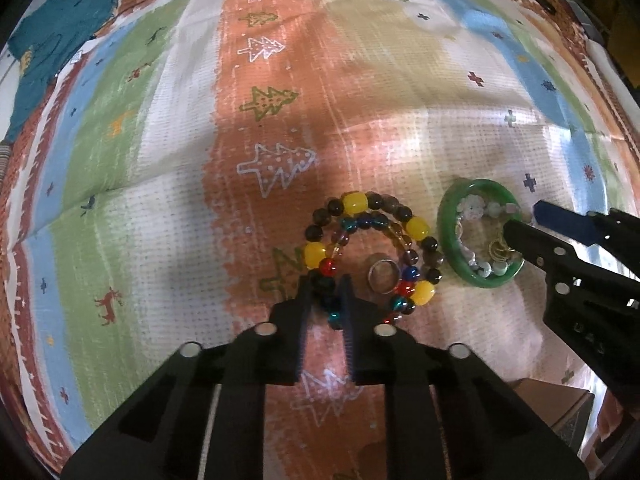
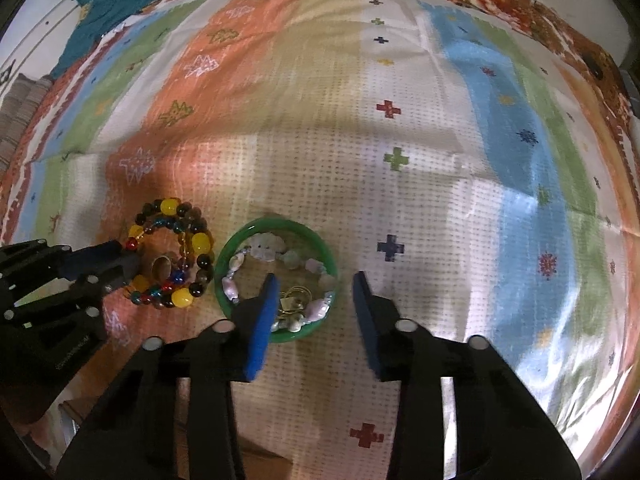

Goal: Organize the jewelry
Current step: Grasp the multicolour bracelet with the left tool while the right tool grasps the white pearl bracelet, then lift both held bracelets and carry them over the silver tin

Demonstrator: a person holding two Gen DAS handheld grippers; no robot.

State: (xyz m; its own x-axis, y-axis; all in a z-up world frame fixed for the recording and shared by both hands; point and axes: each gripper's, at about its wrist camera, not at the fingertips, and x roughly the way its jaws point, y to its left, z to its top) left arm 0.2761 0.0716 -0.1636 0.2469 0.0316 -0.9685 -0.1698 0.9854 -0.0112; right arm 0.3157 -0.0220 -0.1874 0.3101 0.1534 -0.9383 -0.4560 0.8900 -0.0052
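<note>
On cloth [image 1: 160, 128] — bracelet [image 1: 372, 252] between left jaws

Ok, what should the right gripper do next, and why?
Probably close the right gripper: its fingers straddle the rim of the green bangle, one inside, one outside, not pressing yet. The left gripper already pinches the beaded bracelets.

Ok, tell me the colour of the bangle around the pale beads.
Green bangle; the right wrist view shows it best.
</note>
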